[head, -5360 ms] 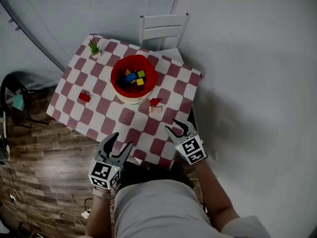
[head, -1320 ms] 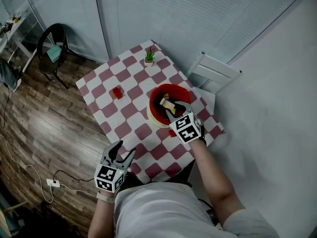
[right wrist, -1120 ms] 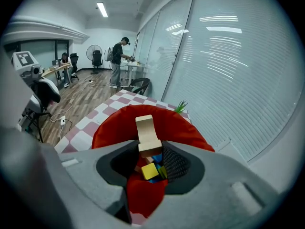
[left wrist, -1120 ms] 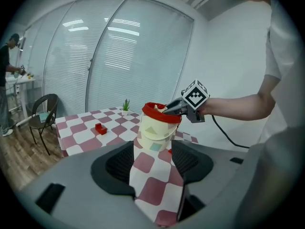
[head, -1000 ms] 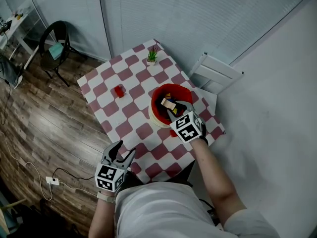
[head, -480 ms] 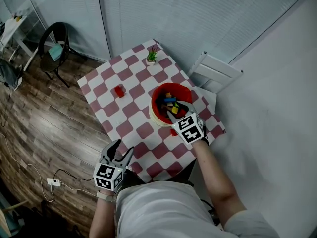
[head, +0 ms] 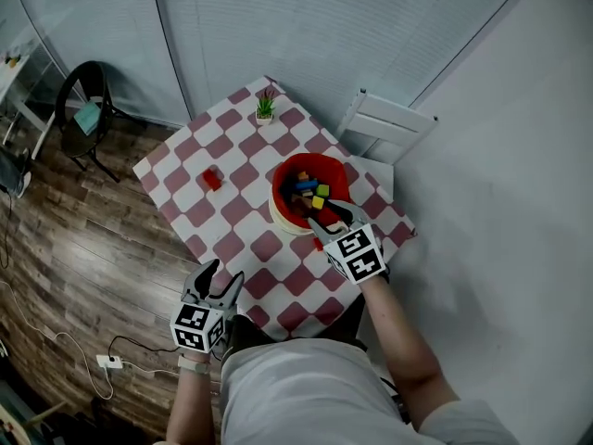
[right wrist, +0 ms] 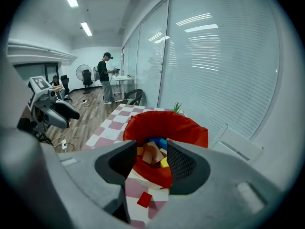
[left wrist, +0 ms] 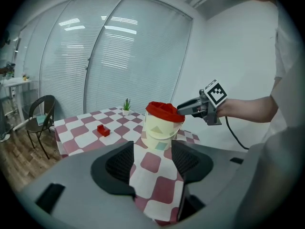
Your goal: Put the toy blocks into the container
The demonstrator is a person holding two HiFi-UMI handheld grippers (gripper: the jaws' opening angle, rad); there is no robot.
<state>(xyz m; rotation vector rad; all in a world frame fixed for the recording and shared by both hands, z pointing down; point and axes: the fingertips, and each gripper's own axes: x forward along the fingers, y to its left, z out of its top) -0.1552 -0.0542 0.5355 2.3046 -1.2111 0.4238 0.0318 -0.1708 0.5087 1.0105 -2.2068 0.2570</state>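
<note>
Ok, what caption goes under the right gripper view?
Empty, open right gripper looking into the red-lined container of toy blocks.

Probably office: blinded glass partitions (right wrist: 214, 56)

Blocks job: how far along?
Done: several coloured blocks in the red container. In hand: nothing. The right claw has just been opening at its rim, nothing between its jaws; the left claw is open, empty. Left: two on the table, the far red block and the near red block by the container's base.

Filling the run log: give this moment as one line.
left tool: open, empty | right tool: just opened, empty, by bucket | red block: on table
</note>
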